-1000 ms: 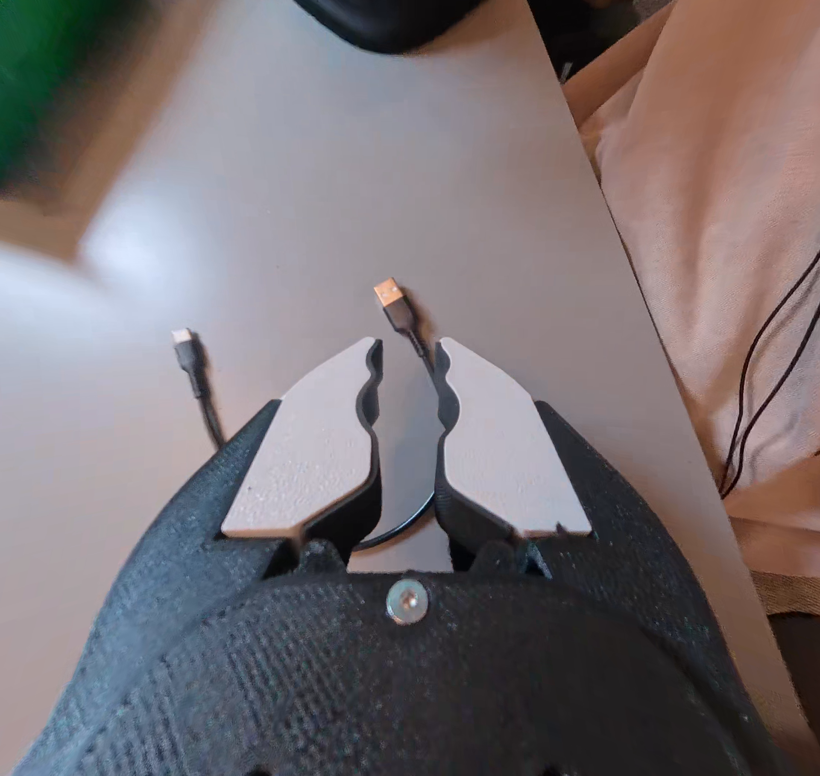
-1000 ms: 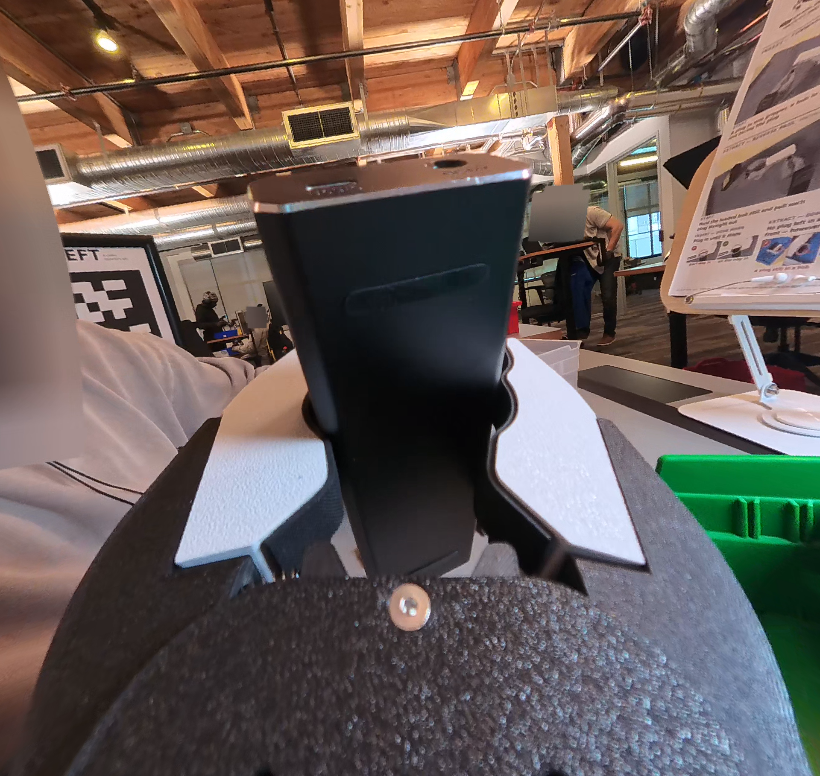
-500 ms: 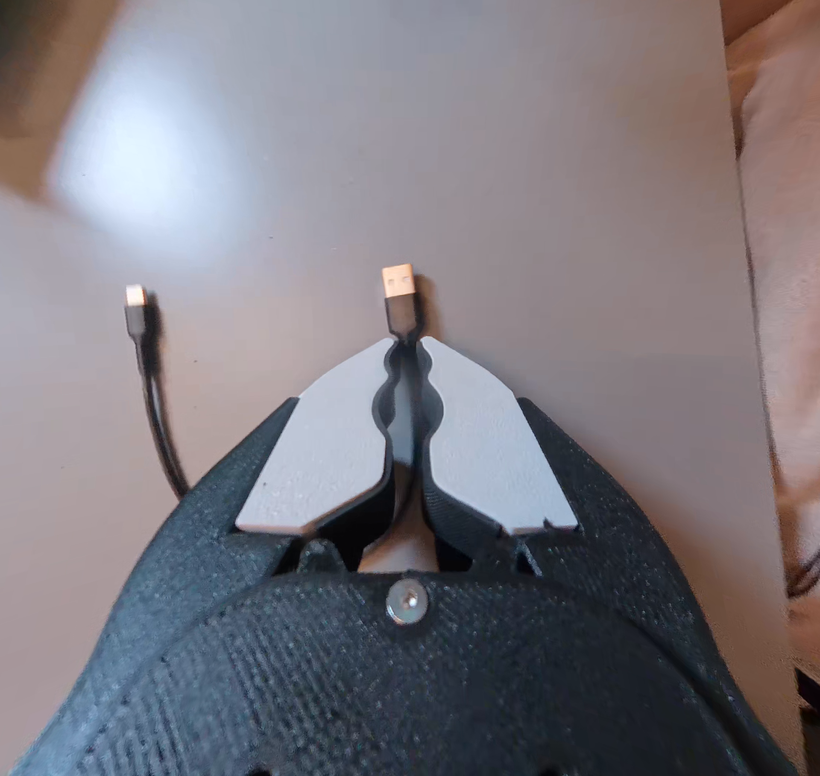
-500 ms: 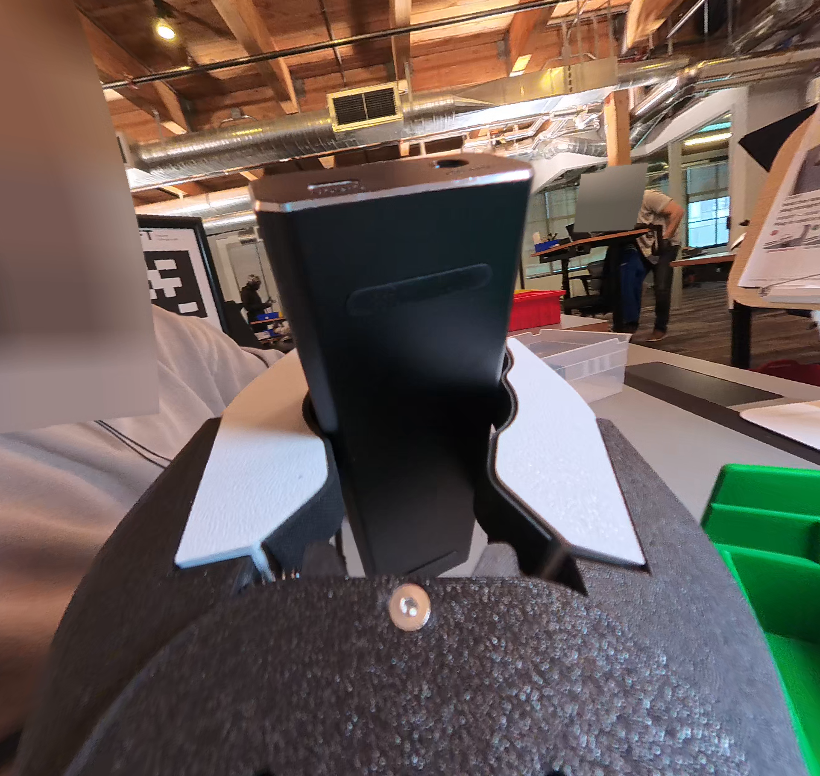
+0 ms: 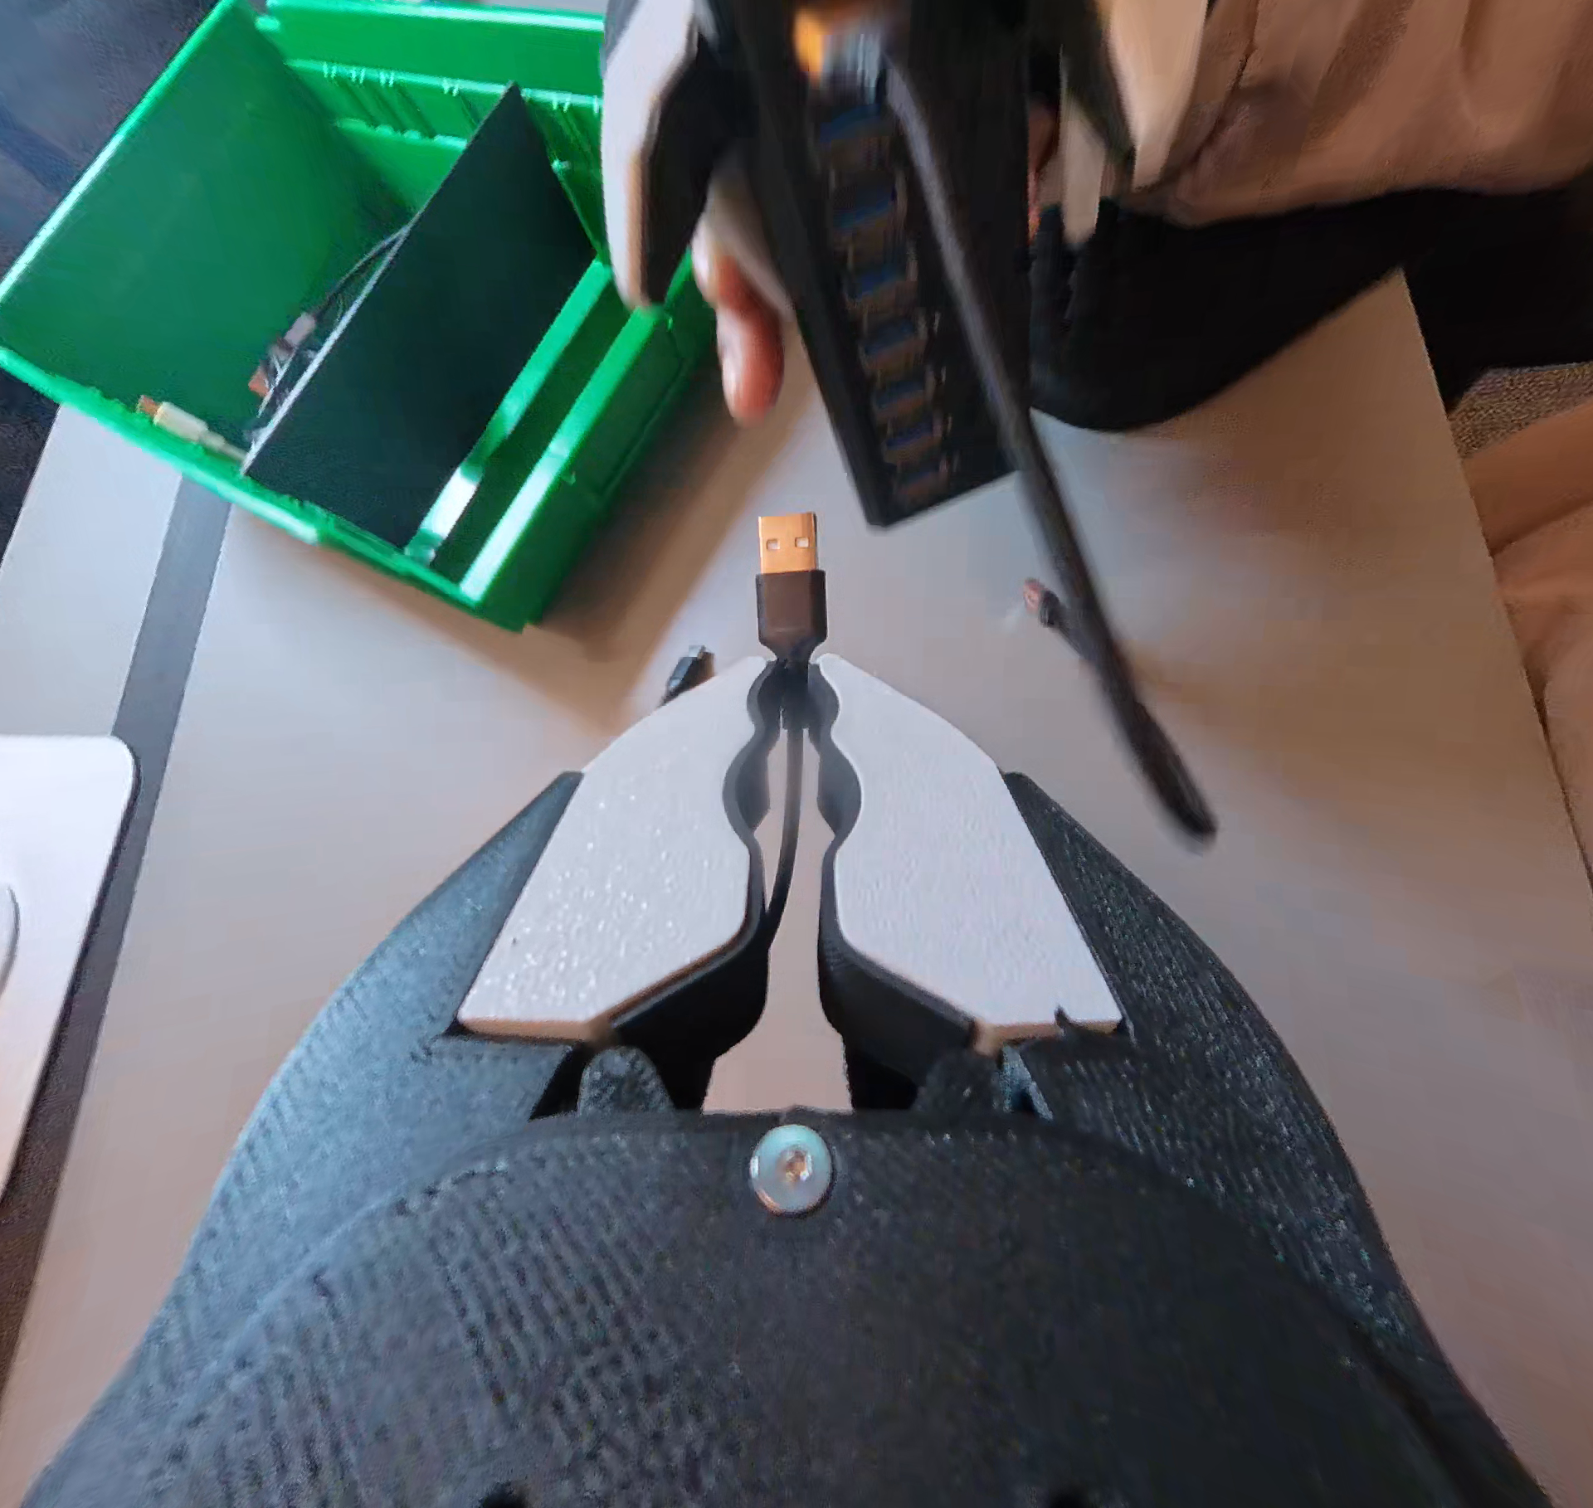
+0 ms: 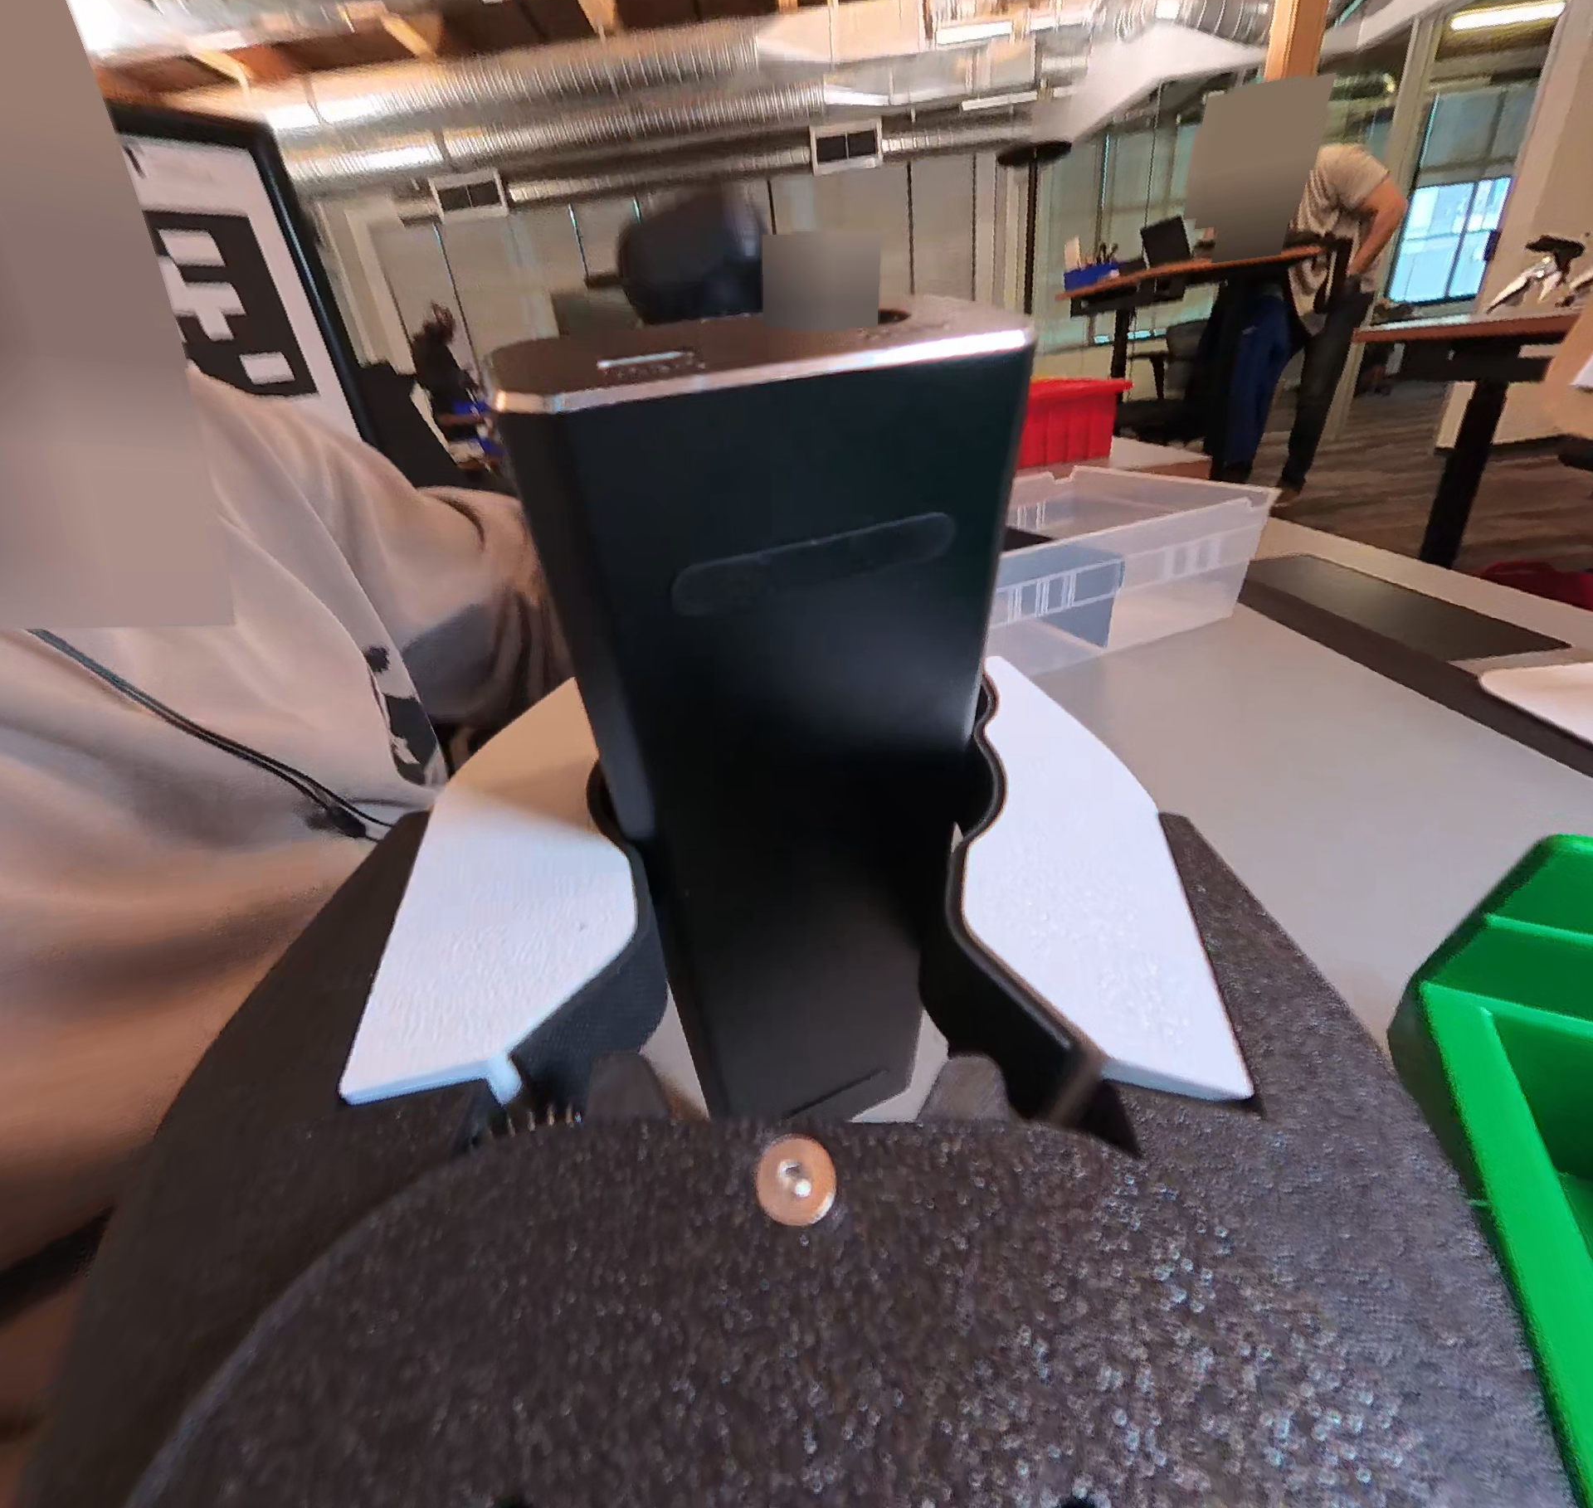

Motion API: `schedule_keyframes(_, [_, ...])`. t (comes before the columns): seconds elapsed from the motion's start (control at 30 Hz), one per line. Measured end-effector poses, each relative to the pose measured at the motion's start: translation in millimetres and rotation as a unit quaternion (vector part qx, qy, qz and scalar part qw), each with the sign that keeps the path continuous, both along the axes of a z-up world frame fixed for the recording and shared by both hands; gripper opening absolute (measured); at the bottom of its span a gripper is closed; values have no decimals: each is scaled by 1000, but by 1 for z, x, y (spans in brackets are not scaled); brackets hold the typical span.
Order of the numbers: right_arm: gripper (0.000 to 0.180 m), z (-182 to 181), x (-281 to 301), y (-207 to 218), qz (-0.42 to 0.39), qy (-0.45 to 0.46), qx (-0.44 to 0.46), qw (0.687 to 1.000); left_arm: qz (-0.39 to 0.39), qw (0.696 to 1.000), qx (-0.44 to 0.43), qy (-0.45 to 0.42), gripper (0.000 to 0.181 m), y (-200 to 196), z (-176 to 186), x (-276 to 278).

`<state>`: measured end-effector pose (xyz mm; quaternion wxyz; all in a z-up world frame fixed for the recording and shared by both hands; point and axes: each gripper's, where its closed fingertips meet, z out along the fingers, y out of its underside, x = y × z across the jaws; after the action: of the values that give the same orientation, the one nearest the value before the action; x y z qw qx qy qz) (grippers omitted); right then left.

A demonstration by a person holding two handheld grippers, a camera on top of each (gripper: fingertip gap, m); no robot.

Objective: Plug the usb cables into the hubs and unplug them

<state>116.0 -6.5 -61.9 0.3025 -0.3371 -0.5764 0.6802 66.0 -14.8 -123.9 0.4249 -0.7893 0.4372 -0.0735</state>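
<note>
Pinching a black USB cable (image 5: 789, 786) just behind its plug, left gripper (image 5: 791, 674) has fingers together, plug (image 5: 789, 575) sticking out toward 12 o'clock above the grey table (image 5: 1293, 691). Right gripper (image 6: 797, 743) clamped on the black hub (image 6: 776, 605), seen blurred at 1 o'clock in left wrist view. Green bin (image 5: 259, 260) at 10 o'clock.

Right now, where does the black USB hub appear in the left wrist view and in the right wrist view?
Left wrist view: the USB hub is at top centre, blurred, clamped in the right gripper, above the plug.
Right wrist view: the hub fills the centre, upright between the gripper's fingers.
Shared landmark: the green bin.
</note>
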Motion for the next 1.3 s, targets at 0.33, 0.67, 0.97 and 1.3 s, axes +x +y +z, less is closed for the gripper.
schedule_keyframes(0.33, [75, -12, -12, 0, -63, -6, 70, 996, -41, 998, -26, 44, 6, 14, 16, 42])
schedule_keyframes(0.67, [75, -26, -28, 2, -131, -20, 151, 980, -18, 994, -69, 81, 6, 12, 7, 32])
schedule_keyframes(0.97, [75, -32, -36, 0, -163, -27, 191, 968, -6, 986, -72, 152, 6, 11, 3, 21])
schedule_keyframes(1.3, [75, -37, -41, -4, -159, -41, 191, 968, -11, 980, -85, 178, 6, 7, 0, 15])
